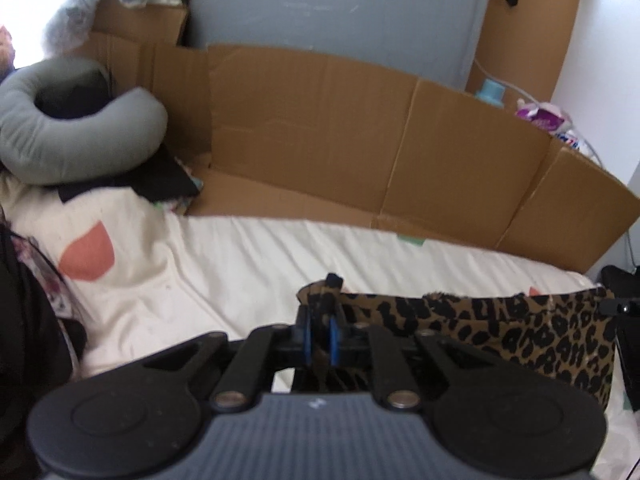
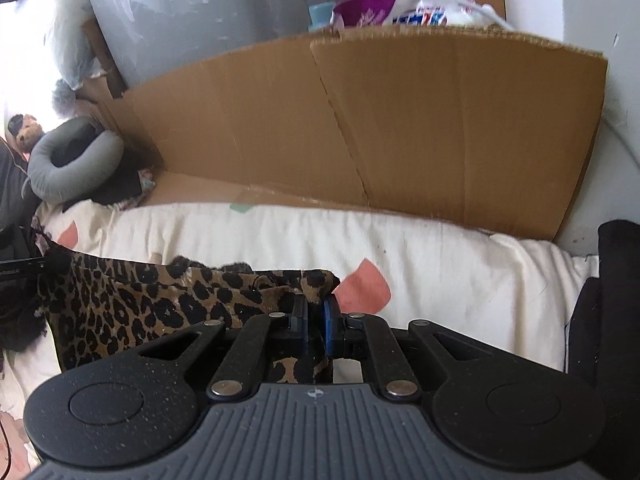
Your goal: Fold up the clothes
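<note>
A leopard-print garment (image 1: 500, 332) is stretched between my two grippers above the cream bed sheet (image 1: 240, 272). My left gripper (image 1: 320, 320) is shut on the garment's left corner. In the right wrist view the same garment (image 2: 140, 308) runs off to the left, and my right gripper (image 2: 315, 316) is shut on its right corner. The top edge is pulled fairly taut and the rest of the cloth hangs down toward the sheet. The other gripper shows as a dark shape at the far edge of each view.
A flattened cardboard wall (image 1: 360, 140) stands along the far side of the bed, also in the right wrist view (image 2: 380, 128). A grey neck pillow (image 1: 72, 128) and dark clothes lie at the left. A black item (image 2: 612, 300) sits at the right edge.
</note>
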Demonstrator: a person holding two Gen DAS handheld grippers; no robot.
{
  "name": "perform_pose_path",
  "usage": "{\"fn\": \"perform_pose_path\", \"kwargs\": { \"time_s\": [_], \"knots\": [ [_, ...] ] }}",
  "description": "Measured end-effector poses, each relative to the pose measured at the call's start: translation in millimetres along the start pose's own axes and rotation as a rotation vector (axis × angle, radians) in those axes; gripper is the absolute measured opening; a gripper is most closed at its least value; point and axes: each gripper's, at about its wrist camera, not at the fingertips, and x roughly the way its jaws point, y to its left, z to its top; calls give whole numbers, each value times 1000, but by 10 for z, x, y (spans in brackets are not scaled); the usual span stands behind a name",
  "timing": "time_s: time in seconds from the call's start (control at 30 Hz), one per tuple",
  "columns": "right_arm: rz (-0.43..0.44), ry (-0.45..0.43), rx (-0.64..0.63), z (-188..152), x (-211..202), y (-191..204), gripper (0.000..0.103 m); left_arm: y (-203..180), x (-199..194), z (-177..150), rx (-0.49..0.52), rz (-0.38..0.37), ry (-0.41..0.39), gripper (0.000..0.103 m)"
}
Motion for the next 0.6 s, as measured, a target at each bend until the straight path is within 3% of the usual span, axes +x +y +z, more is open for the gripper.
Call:
{"fn": "perform_pose_path", "kwargs": {
  "time_s": [0.4,0.6],
  "knots": [
    [-7,-7,22,82,2,-65,5,-93,112,145,21,7,-16,9],
    [-29,25,23,118,182,-98,5,-90,339,179,40,15,21,9]
  ]
}}
